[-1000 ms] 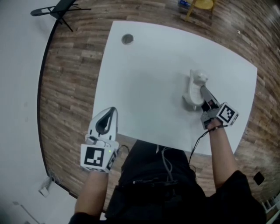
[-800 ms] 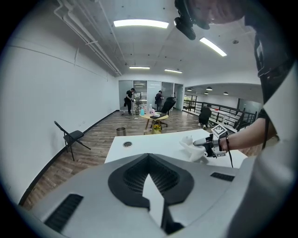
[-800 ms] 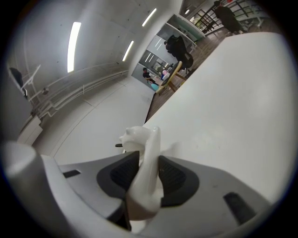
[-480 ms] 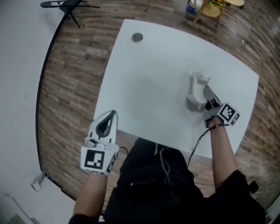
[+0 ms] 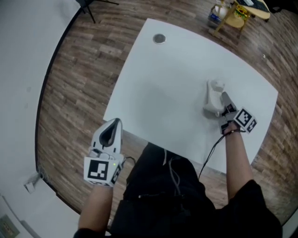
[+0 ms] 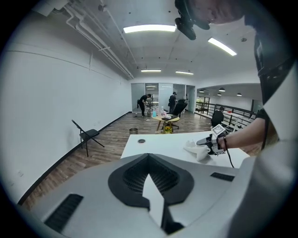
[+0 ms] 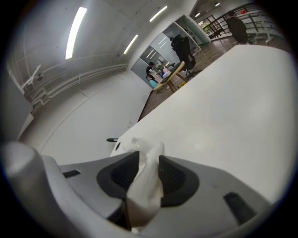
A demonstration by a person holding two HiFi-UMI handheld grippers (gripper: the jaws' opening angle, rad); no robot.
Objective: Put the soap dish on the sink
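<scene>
A white moulded piece, the soap dish [image 5: 213, 98] as far as I can tell, rests on the right part of the white table [image 5: 163, 88]. My right gripper [image 5: 222, 100] is shut on its near end. In the right gripper view the same white soap dish [image 7: 146, 181] is pinched between the two dark pads [image 7: 122, 173]. My left gripper [image 5: 117, 123] hangs at the table's near left edge, jaws together, holding nothing. From the left gripper view the soap dish [image 6: 193, 148] and the right hand appear far across the table. No separate sink shows.
A round grommet hole [image 5: 159, 38] sits in the table's far corner. A cable [image 5: 209, 153] runs from the right gripper back to the person. A folding chair [image 5: 91, 4] and a small yellow table [image 5: 237, 11] stand on the wood floor beyond. People [image 6: 144, 101] work far off.
The head view has swung, so the table sits further right and up. My left gripper has drawn back from the table's near edge. The right gripper keeps its hold in the same place.
</scene>
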